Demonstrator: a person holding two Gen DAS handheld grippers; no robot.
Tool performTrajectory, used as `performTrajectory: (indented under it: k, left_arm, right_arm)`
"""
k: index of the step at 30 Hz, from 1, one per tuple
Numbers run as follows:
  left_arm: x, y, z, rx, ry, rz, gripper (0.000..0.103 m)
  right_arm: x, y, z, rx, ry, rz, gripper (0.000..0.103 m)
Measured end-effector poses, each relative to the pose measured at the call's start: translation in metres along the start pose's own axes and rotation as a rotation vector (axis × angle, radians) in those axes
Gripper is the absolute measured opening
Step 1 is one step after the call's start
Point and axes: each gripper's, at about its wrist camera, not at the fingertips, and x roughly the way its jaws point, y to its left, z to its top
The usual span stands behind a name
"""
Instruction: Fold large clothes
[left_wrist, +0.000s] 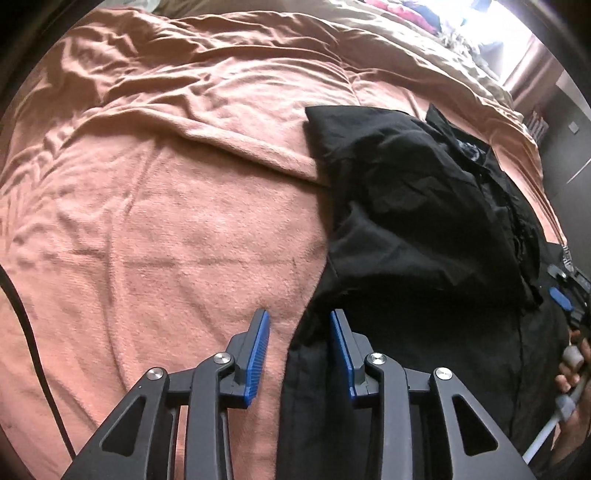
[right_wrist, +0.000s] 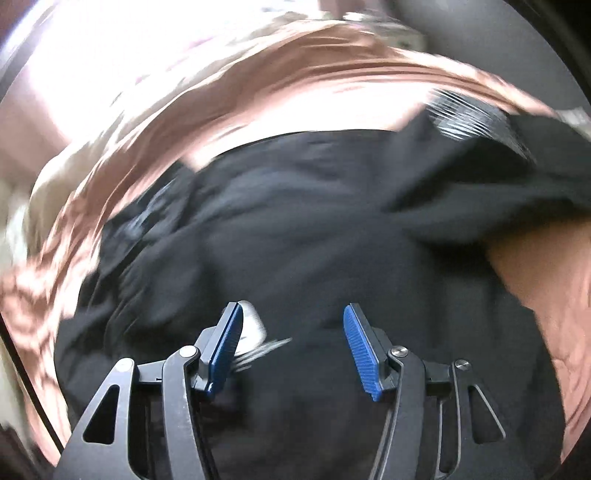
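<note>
**Both grippers down over the black garment, reaching for an edge**

Left gripper (left_wrist: 300, 321) first: it's tilted steeply down, jaws parted, and the near left edge of the black garment (left_wrist: 424, 229) runs right up between them. One blue pad sits over the pink blanket (left_wrist: 166, 240), the other over dark cloth, with a gap showing on both sides, so nothing is pinched yet.

Over to the right gripper (right_wrist: 293, 317): jaws standing wider apart, hovering above the middle of the black fabric, nothing clamped between the pads. This view is badly smeared, so fine detail is lost. A small white tag or label (right_wrist: 255, 325) shows just beside its left pad; I can't tell what it is.

Further out, the garment lies bunched on the right side of the bed, one part folded over on the far side, the rumpled blanket spreading wide to the left. A hand (left_wrist: 574, 369) shows at the right rim of the left view.

To do this well, I'd say: take only the garment's edge, not the blanket underneath, close firmly on a hem rather than loose slack, and get both grips set before lifting so the cloth spreads evenly.
</note>
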Motion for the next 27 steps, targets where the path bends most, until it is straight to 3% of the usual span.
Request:
performTrajectory:
  k: [3, 8, 12, 17, 21, 25, 27]
  left_arm:
    - [-0.006, 0.005, 0.0, -0.018, -0.007, -0.008, 0.036]
    - [-0.017, 0.004, 0.001, -0.02, -0.03, -0.022, 0.036]
    - [-0.021, -0.004, 0.002, 0.006, -0.039, -0.037, 0.036]
    - [-0.021, -0.012, 0.005, 0.032, -0.042, -0.051, 0.036]
    - [-0.016, -0.013, 0.009, 0.045, -0.041, -0.054, 0.036]
    - [-0.009, -0.008, 0.011, 0.024, -0.032, -0.061, 0.036]
    - [-0.009, -0.005, 0.011, 0.008, -0.033, -0.054, 0.036]
  right_arm:
    - [-0.007, -0.018, 0.004, 0.062, -0.018, 0.021, 0.055]
    - [-0.022, 0.048, -0.016, -0.193, -0.022, 0.14, 0.055]
    - [-0.024, 0.091, -0.036, -0.333, -0.055, 0.142, 0.055]
    - [-0.002, 0.124, -0.041, -0.439, -0.053, 0.104, 0.06]
    - [0.022, 0.137, -0.05, -0.475, 0.018, 0.085, 0.06]
    - [0.037, 0.156, -0.068, -0.639, 0.02, -0.051, 0.061]
    - [0.042, 0.154, -0.067, -0.634, 0.015, -0.062, 0.061]
